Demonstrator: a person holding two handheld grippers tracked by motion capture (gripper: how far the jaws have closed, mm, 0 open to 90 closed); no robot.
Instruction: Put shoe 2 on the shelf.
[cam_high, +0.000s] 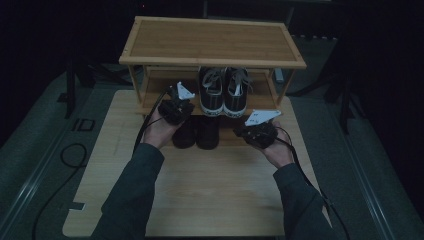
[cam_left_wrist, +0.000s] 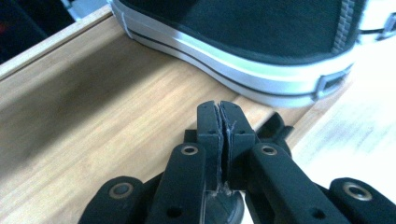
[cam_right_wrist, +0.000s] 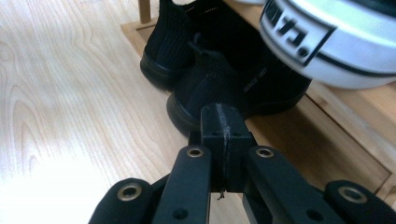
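High view: my left hand-held gripper (cam_high: 176, 106) and right hand-held gripper (cam_high: 256, 131) flank black shoes (cam_high: 196, 132) on the counter (cam_high: 210, 190), below the rack (cam_high: 212, 42).
Left gripper view: jaws pressed together beside a sneaker (cam_left_wrist: 243, 42).
Right gripper view: jaws pressed together, empty, near the black shoes (cam_right_wrist: 219, 70).

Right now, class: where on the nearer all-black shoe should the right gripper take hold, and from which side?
Probably the heel collar of the black shoe. Its heel faces the right gripper, with the opening on top, so come from the table side and open the shut jaws first.
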